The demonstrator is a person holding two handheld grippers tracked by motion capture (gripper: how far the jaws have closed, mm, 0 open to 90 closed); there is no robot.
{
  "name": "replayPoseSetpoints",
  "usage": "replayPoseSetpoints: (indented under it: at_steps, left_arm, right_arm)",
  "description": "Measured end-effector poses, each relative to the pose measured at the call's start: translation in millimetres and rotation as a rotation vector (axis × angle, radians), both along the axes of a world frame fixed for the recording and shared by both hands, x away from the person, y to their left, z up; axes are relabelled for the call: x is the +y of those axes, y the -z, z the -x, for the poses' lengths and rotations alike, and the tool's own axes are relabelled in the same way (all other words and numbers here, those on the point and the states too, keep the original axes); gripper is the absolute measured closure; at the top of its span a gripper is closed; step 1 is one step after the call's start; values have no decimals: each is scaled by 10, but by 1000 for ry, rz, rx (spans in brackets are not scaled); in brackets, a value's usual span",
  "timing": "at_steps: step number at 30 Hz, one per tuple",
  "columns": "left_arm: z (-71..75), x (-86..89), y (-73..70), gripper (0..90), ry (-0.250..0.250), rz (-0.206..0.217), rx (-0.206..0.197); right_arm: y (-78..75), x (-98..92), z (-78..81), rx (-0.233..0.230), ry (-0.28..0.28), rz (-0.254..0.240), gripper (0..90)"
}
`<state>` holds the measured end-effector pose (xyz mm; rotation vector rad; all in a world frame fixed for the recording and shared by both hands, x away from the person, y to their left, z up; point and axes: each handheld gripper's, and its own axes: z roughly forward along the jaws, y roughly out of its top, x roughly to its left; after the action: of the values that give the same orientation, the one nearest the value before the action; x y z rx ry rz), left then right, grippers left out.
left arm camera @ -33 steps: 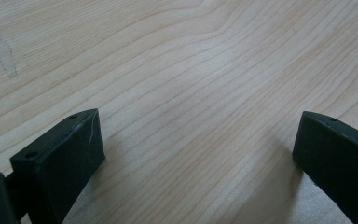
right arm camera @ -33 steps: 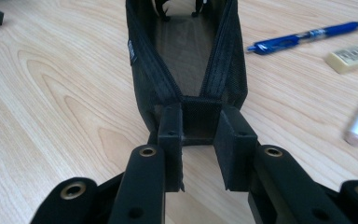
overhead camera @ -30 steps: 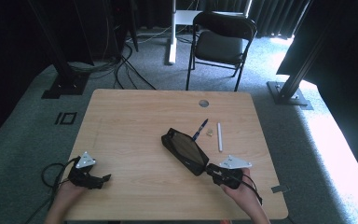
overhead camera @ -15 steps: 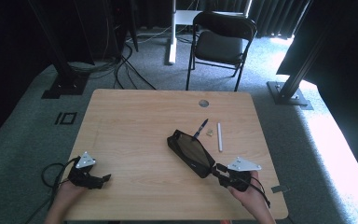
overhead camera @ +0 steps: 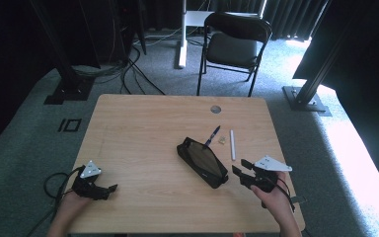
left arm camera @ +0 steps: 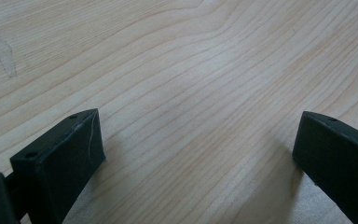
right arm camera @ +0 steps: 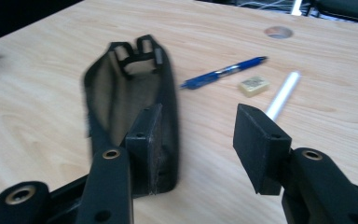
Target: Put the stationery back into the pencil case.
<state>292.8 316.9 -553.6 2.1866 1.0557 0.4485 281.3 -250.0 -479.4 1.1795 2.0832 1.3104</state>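
High view: black pouch (overhead camera: 203, 162) lies mid-surface, long axis diagonal, near end just left of the right gripper (overhead camera: 241, 169). Its fingers (right arm camera: 260, 140) have just been opening, nothing between them. Pen (overhead camera: 211, 137), eraser (overhead camera: 222, 140), white stick (overhead camera: 233, 144) beyond. Left gripper (overhead camera: 109, 189) well apart, fingers spread, empty

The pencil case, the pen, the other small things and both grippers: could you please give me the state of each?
Pencil case: open, lying flat, not held.
Blue pen: lying outside the case.
Eraser: loose on the table.
White stick: lying flat.
Right gripper: jaws just opened, nothing between them.
Left gripper: open, empty, over bare table.
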Motion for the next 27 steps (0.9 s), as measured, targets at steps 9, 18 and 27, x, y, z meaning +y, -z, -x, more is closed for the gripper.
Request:
replayPoseSetpoints:
  at_steps: [9,18,27]
  left_arm:
    - [-1,1,-1,21,2,-2,-1]
    - [-1,1,-1,21,1,-2,-1]
    - [-1,1,0,21,1,-1,-1]
  right_arm:
    - [46,-115,-363,-1,107,-4,515]
    - [229,-73,-828,30,192,21,519]
    - [417,-37,-1199,91,255,46,492]
